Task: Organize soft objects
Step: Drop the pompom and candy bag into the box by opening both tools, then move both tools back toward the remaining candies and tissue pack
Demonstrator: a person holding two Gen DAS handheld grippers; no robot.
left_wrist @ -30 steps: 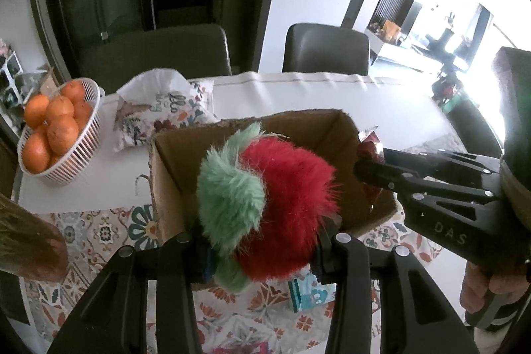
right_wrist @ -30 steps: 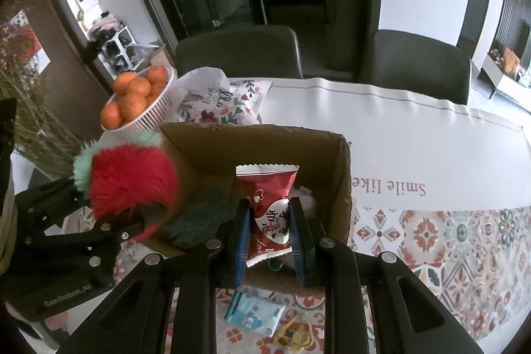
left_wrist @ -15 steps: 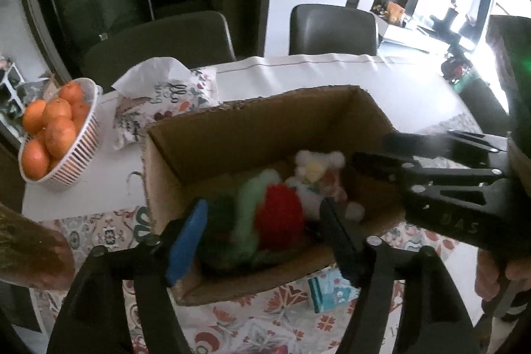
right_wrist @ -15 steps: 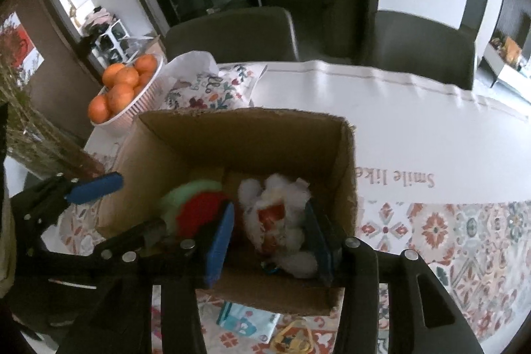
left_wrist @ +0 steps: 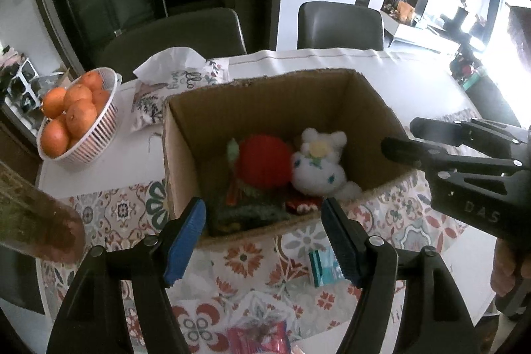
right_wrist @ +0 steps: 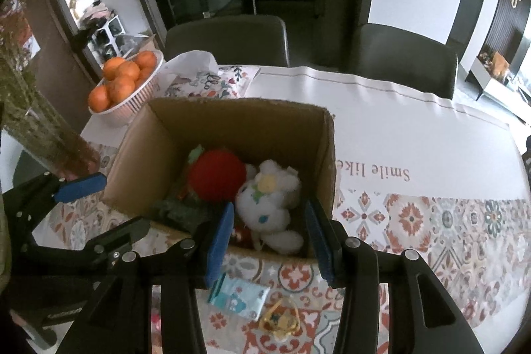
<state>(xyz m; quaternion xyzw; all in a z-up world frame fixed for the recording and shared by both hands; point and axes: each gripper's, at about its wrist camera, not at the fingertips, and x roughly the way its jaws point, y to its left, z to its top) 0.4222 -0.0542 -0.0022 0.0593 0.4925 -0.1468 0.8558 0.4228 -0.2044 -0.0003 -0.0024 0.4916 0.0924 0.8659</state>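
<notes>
An open cardboard box (left_wrist: 186, 155) stands on the patterned tablecloth. Inside lie a red-and-green fluffy ball (left_wrist: 264, 161), a white plush toy (left_wrist: 318, 165), a red snack packet (left_wrist: 300, 204) and a dark green cloth item (left_wrist: 245, 214). My left gripper (left_wrist: 264, 204) hovers over the box's near edge, open, with nothing between its blue pads. My right gripper (right_wrist: 269, 206) is open too, above the near right corner, over the white plush toy (right_wrist: 265, 201) without touching it. Each gripper shows in the other's view: the right gripper (left_wrist: 400, 136) and the left gripper (right_wrist: 121, 201).
A white basket (left_wrist: 99, 135) of oranges and a floral tissue pack (left_wrist: 172, 85) sit behind the box on the left. A blue packet (left_wrist: 320, 266), a red packet (left_wrist: 259, 337) and a yellow trinket (right_wrist: 278, 319) lie in front. A vase (left_wrist: 33, 221) stands at the left edge. Two dark chairs stand beyond the table.
The left gripper let go of the fluffy ball and the right let go of the red packet. Both now lie in the box, and both pairs of jaws have opened.
</notes>
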